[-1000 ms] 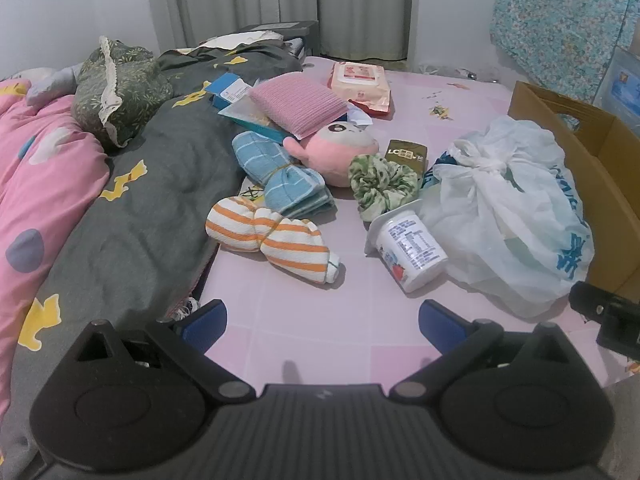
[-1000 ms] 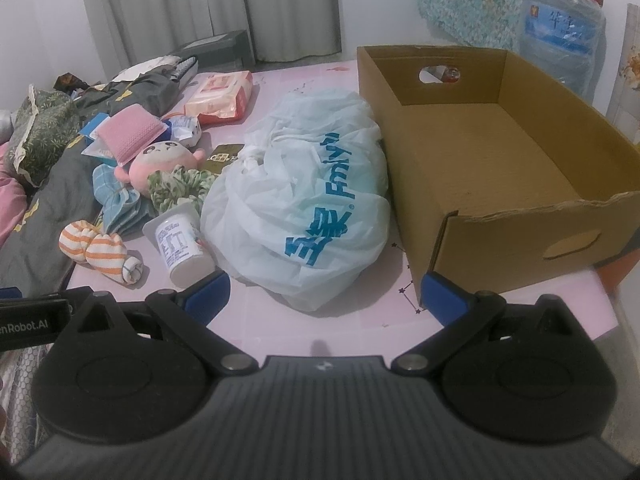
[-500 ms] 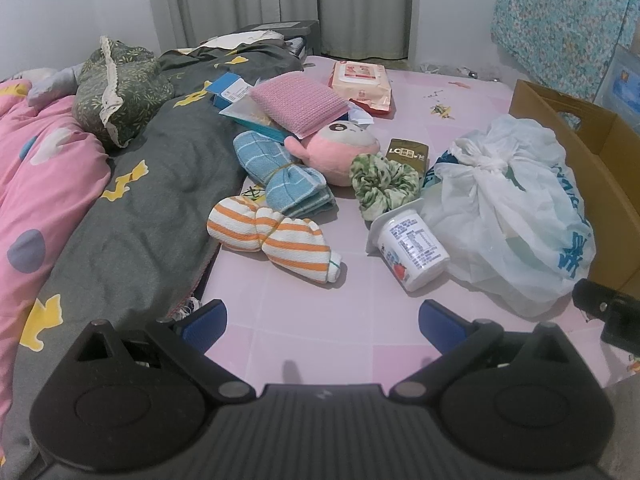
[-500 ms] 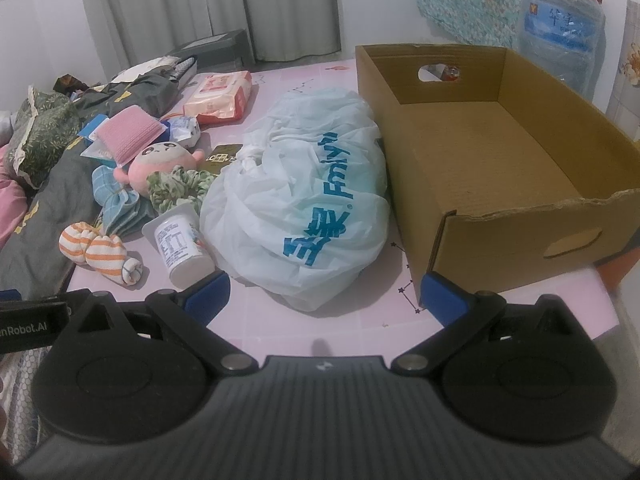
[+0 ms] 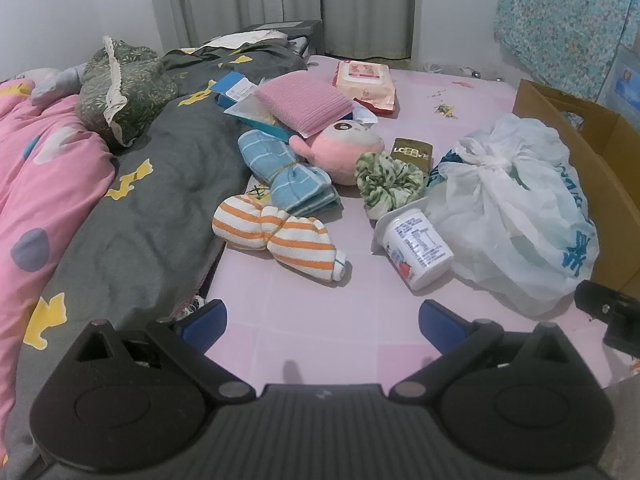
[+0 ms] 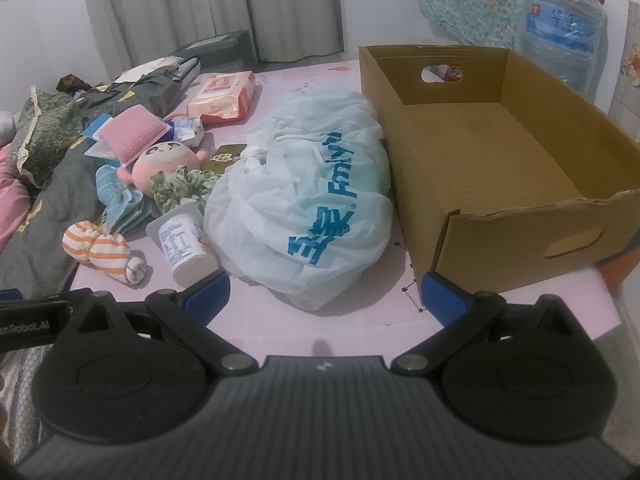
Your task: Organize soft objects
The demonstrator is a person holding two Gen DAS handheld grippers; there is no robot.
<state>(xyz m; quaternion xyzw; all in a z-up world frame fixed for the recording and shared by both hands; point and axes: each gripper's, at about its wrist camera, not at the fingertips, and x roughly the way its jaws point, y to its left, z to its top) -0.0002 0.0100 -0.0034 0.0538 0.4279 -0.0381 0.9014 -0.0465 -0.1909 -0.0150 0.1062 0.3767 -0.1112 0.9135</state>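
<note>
orange-striped socks (image 5: 276,236), blue socks (image 5: 290,180), pink plush (image 5: 344,150) and green scrunchie (image 5: 390,182) lie clustered.

Pink mat (image 5: 320,312) with striped socks (image 5: 276,236), plastic bag (image 6: 308,208), cardboard box (image 6: 500,184).

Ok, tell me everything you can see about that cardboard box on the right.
The cardboard box is a plain brown, open-topped tray of corrugated card, sitting flat on the pink sheet. It looks empty. Its far wall has an open handhole; the near wall has a punched handhole flap not yet pushed out, and a torn, ragged top edge. The plastic bag presses against its left wall. Neither gripper touches it.
</note>
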